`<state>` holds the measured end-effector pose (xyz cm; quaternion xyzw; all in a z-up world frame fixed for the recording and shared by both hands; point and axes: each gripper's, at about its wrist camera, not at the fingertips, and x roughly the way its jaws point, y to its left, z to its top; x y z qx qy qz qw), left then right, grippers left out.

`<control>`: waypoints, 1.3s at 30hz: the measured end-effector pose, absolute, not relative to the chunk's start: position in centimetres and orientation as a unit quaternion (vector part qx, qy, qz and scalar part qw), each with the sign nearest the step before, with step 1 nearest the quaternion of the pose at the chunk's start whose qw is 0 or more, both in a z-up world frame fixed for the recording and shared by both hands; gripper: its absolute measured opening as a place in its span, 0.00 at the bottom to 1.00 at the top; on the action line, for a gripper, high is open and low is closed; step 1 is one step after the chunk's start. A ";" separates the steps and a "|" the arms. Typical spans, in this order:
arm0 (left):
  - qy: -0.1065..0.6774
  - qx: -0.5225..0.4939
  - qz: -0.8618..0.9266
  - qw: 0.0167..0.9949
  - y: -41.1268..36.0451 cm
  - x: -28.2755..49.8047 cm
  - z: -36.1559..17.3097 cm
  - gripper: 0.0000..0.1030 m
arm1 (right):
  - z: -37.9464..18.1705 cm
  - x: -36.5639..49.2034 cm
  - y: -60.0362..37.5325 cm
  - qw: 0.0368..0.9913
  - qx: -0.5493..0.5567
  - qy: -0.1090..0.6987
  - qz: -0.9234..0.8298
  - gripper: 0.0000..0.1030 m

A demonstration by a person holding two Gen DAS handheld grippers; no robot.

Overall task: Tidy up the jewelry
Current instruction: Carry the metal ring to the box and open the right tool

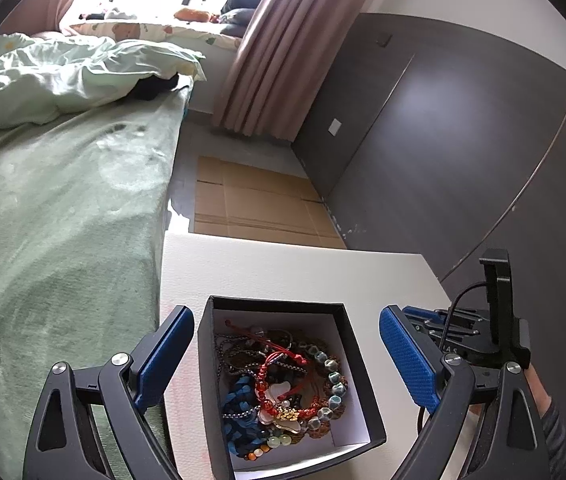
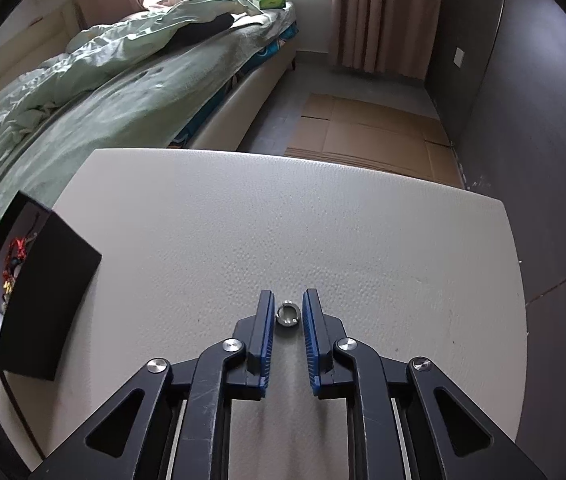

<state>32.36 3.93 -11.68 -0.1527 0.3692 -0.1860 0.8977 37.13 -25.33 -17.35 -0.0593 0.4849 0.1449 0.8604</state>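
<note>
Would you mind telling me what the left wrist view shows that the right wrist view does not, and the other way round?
Only the left wrist view looks down into the black box at its tangle of bracelets, framed by the wide-open left gripper. Only the right wrist view shows the small silver ring on the white table, between the right gripper fingers, with gaps either side. Both show the box, table and bed.

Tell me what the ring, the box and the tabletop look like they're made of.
Ring: likely metal, silvery and polished, with bright glints on its band.
Box: probably cardboard, matte black outside, white inside, with thin straight walls.
Tabletop: unclear, perhaps foam board or laminate; off-white, matte, finely pebbled.
</note>
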 end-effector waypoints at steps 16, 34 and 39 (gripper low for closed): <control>0.369 -0.153 -0.187 0.898 3.8 32.4 -11.1 0.91 | -17.2 37.1 -24.9 0.857 -0.058 0.490 0.148 0.13; 0.384 -0.168 -0.150 0.895 6.5 31.1 -10.5 0.92 | -10.2 32.0 -18.3 0.876 -0.005 0.411 0.251 0.13; 0.384 -0.168 -0.131 0.899 7.7 30.6 -10.2 0.92 | -9.8 31.1 -16.3 0.870 0.001 0.403 0.284 0.13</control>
